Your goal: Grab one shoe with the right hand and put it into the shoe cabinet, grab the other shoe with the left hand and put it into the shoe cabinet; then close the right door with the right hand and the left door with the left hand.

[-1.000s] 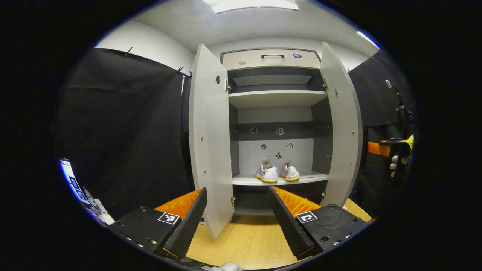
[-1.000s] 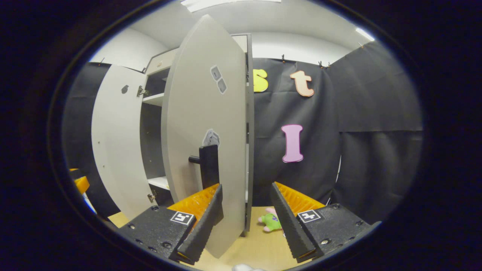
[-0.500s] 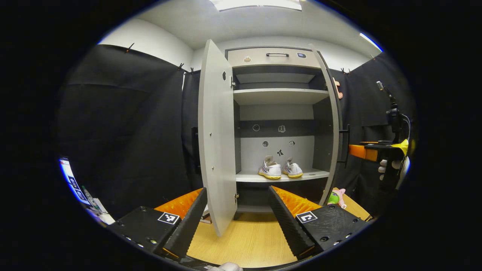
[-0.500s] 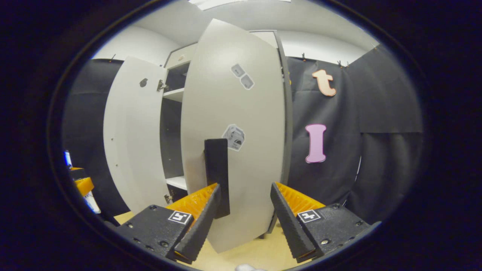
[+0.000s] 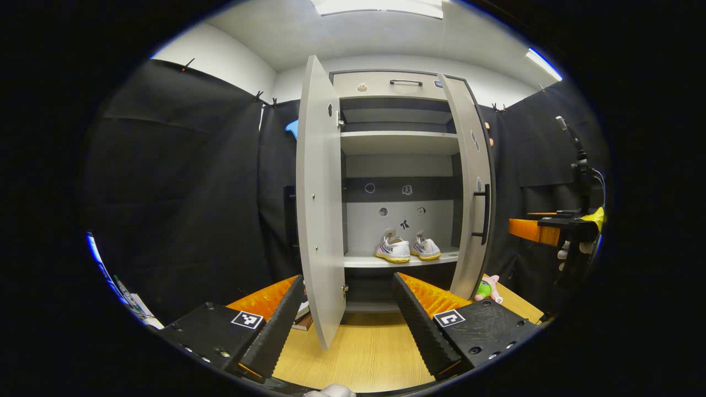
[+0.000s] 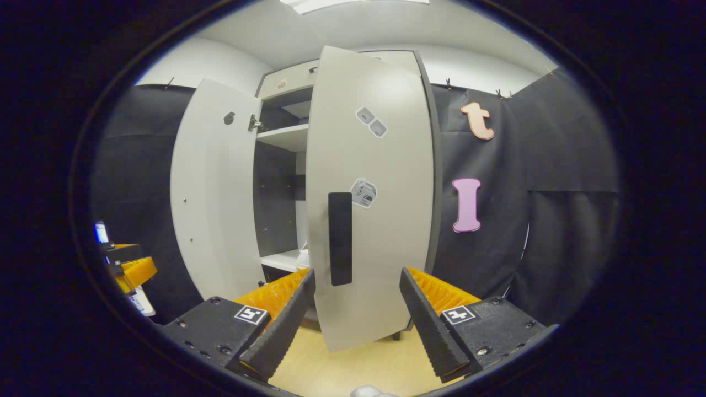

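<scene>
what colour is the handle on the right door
Black, a vertical bar handle on the pale grey right door. It shows best in the right gripper view.

- In the right gripper view the right door (image 6: 375, 209) hides nearly all of the shoes (image 6: 303, 257).
- Door stickers (image 6: 370, 121) too small to read.

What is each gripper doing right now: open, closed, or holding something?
Left gripper: open, holding nothing.
Right gripper: open, holding nothing.

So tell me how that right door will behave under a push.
The right door looks like a stiff flat panel, so it should swing on its hinges rather than flex. Hanging partly shut with nothing visibly touching it, it probably moves easily. Its handle offers grip.
</scene>
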Available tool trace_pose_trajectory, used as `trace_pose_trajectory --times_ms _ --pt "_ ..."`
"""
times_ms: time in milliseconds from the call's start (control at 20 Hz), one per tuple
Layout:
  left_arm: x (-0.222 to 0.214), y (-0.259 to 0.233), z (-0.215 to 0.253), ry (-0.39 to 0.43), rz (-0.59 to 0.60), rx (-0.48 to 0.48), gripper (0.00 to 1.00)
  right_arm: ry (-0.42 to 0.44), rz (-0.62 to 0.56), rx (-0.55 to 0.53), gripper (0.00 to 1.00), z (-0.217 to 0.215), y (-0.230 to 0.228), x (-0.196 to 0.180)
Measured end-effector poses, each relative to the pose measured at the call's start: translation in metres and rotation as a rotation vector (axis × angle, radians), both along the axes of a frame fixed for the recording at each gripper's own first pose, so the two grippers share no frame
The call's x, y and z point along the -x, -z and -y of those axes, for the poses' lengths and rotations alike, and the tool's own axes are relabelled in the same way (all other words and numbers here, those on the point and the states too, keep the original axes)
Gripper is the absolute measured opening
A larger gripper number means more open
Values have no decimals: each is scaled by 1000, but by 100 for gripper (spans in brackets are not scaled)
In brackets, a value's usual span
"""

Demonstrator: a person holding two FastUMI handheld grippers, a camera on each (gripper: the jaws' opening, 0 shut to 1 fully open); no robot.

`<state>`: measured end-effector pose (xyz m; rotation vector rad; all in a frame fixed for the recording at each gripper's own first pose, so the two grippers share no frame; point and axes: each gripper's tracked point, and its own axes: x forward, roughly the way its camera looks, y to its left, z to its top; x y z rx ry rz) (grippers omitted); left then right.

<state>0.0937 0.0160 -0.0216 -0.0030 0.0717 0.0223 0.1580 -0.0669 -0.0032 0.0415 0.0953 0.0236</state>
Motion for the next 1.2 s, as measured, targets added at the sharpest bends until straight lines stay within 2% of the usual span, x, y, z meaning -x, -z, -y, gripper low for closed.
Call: trace_pose_trajectory --times_ms 50,100,300,550,800,1150,1200 --pt "-2 3 -5 5 -3 2 100 11 -3 0 100 -1 2 6" --pt "-3 2 -11 11 0 1 96 23 -8 1 100 -2 5 13" --pt "-16 7 -44 1 -1 -18 96 65 -48 -1 100 -10 27 43" --pt "-48 2 -107 -78 23 -55 96 86 -128 -23 100 -23 57 72" --pt "-92 7 -161 -172 30 -62 96 99 -157 -26 100 -30 68 86" --pt "-136 -9 -172 -188 65 -91 96 127 -170 -28 100 -20 72 95" --pt "-139 -11 -173 -201 70 -92 100 131 -170 -30 100 -18 72 95"
